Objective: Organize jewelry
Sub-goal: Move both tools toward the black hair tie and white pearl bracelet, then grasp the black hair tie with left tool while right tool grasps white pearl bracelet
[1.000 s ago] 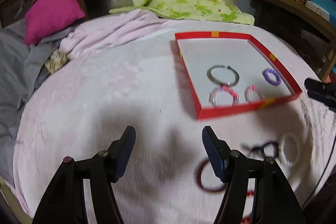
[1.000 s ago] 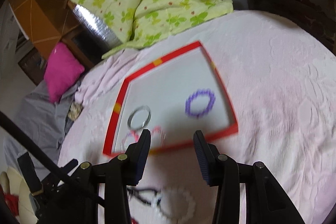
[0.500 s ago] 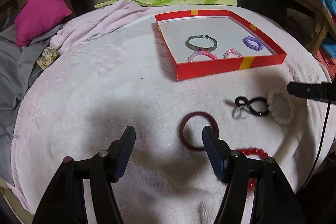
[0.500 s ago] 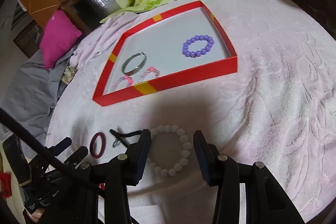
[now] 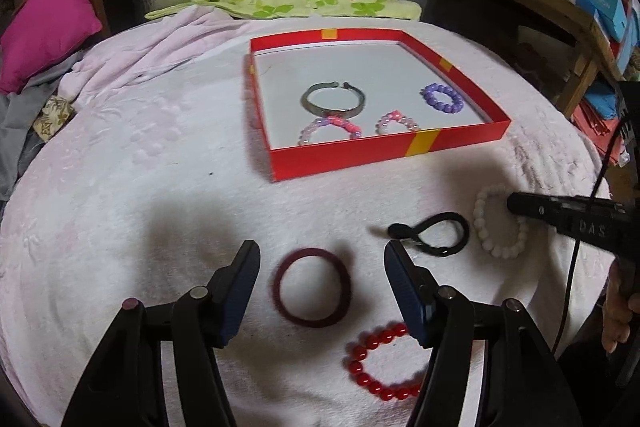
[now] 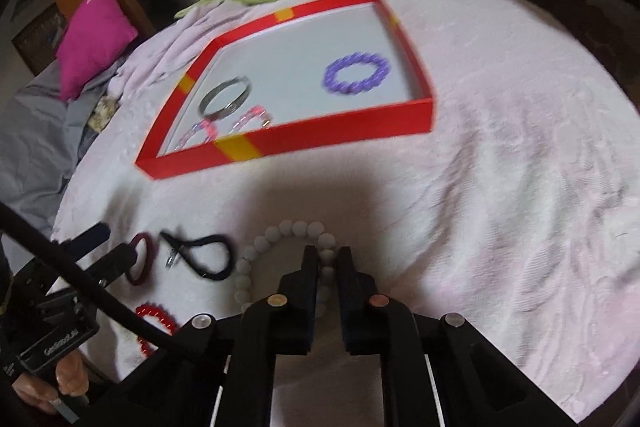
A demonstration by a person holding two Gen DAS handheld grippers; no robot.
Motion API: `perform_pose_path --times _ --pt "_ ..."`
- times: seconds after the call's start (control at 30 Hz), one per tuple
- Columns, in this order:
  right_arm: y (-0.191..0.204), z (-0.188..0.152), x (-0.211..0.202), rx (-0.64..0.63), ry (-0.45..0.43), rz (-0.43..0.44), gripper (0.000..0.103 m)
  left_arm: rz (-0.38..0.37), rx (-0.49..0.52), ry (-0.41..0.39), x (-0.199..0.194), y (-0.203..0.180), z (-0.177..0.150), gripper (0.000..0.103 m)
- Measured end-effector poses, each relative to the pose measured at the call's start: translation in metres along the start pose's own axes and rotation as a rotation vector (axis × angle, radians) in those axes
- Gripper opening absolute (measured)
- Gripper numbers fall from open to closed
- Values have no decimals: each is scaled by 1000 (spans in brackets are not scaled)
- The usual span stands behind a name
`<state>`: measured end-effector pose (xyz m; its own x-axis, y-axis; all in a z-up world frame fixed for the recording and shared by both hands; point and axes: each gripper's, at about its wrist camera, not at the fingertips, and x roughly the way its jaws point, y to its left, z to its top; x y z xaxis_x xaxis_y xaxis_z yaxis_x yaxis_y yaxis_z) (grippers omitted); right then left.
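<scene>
White beads made up the bracelet [image 6: 280, 247] that the right claw [image 6: 328, 259] had nipped: its fingers were drawn nearly together on the beads of the ring's near-right arc, and the ring lay flat on the pink blanket [image 6: 500, 167], just in front of the red box [image 6: 320, 141]. The left-wrist view showed that claw [image 5: 516, 203] only as a dark bar reaching over the white bracelet [image 5: 498, 223], with the pinch itself hidden. That view alone showed the whole maroon band [image 5: 312, 287] lying flat, well in front of the box [image 5: 340, 163], between the spread fingers of the left claw [image 5: 320, 259], which touched nothing. The black loop [image 5: 436, 233] lay between the band and the white bracelet, its long axis running parallel to the box's front wall, its knotted end towards the band. A red bead bracelet [image 5: 380, 367] lay farthest from the box. Inside the box sat a silver bangle [image 5: 333, 99], its gap facing the far wall, two pink bead bracelets [image 5: 332, 129] by the front wall, and a purple one [image 5: 442, 99].
</scene>
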<state>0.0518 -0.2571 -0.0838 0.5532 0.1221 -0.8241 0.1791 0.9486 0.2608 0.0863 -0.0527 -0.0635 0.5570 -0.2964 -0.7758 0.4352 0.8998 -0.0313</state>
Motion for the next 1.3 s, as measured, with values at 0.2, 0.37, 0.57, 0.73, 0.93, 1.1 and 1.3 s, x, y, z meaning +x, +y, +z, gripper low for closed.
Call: perform_pose_path --times 0.2,0.37,0.57,0.73,0.93,1.1,1.3 --pt "-22 6 1 98 15 8 11 -66 16 4 3 -11 2 66" --pt "-20 7 3 113 32 34 13 -130 6 35 13 -22 5 66" --pt "-22 7 4 144 43 44 13 -164 -10 61 30 -29 10 55" --pt "-27 6 6 172 52 58 15 -182 5 69 38 -37 10 21" --pt "-22 6 6 162 48 37 15 -186 12 56 36 -37 11 12" --pt "-14 8 8 145 45 40 16 -184 5 43 31 -32 12 11" --pt "-11 6 8 111 34 33 16 -163 -4 65 36 -25 11 12"
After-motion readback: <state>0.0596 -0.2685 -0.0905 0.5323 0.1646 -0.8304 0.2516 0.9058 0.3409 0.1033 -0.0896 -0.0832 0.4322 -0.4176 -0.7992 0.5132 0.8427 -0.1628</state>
